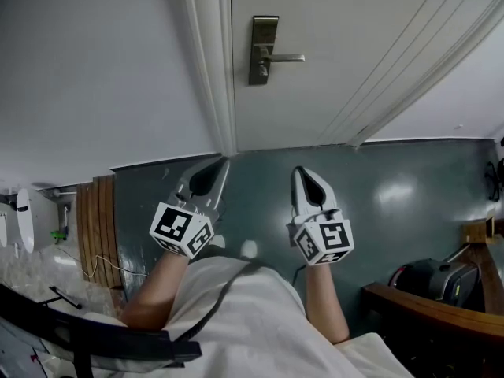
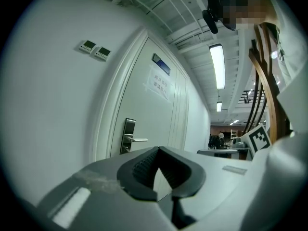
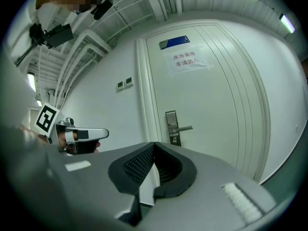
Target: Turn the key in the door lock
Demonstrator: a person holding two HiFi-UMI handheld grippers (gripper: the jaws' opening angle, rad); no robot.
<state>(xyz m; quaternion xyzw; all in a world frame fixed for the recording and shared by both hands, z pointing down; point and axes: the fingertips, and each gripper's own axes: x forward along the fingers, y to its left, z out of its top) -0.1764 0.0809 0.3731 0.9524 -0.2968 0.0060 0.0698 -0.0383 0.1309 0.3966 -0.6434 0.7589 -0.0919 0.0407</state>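
Note:
The white door (image 1: 346,46) is shut and carries a metal lock plate (image 1: 264,50) with a lever handle (image 1: 285,57). A small dark spot marks the keyhole (image 1: 260,72) under the lever; whether a key sits in it is too small to tell. The plate also shows as lock plate (image 2: 129,134) and lock plate (image 3: 172,127). My left gripper (image 1: 216,168) and right gripper (image 1: 302,173) are held side by side, well short of the door, pointing at it. Both are shut with nothing between their pads. Their tips show as left gripper (image 2: 159,148) and right gripper (image 3: 154,144).
The white door frame (image 1: 214,61) and a bare wall (image 1: 94,69) lie left of the lock. A slatted wooden piece (image 1: 98,227) stands at the left, a wooden furniture edge (image 1: 429,305) and a black bag (image 1: 437,278) at the right. The floor (image 1: 394,203) is dark green.

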